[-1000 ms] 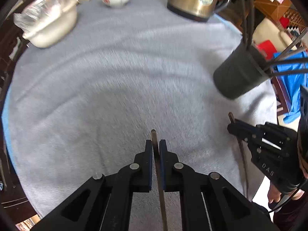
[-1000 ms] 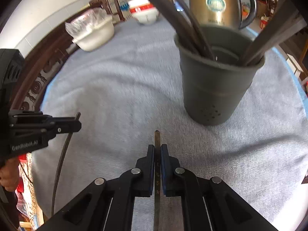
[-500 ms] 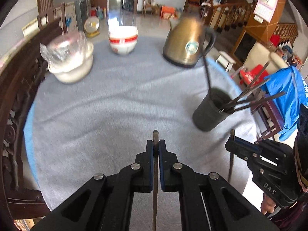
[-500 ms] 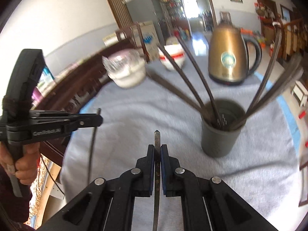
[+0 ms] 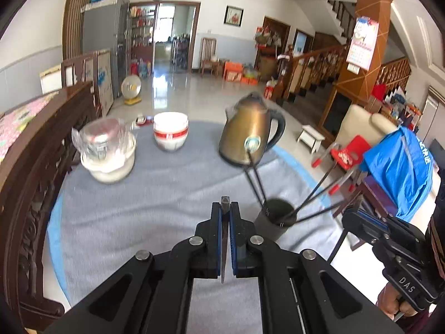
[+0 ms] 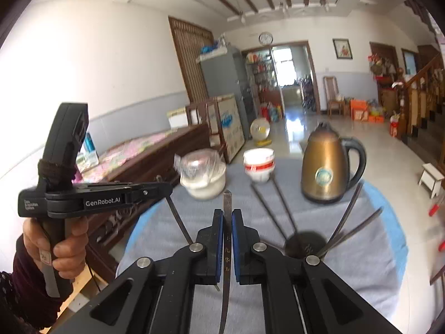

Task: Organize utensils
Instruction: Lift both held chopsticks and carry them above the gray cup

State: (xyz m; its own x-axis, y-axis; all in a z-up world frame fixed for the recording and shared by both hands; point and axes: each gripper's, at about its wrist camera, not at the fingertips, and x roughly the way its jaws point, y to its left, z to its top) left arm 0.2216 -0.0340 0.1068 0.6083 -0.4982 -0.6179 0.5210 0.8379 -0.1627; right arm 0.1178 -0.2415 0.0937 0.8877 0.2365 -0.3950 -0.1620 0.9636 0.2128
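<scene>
Chopstick (image 5: 224,239) clamped in left gripper (image 5: 225,208), another chopstick (image 6: 227,239) in right gripper (image 6: 227,217).

Glossy tiled floor (image 5: 178,94) — white walls (image 6: 91,64)

In the left wrist view, the lower end of the chopstick (image 5: 224,239) held in the left hand-held gripper (image 5: 224,217) was hidden behind the gripper's body. In the right wrist view, the holder (image 6: 304,246) was partly covered by the right hand-held gripper (image 6: 227,222), and its base we could not see. The plastic-wrapped bowl (image 6: 202,176) was blurred; we could not make out its contents.
</scene>
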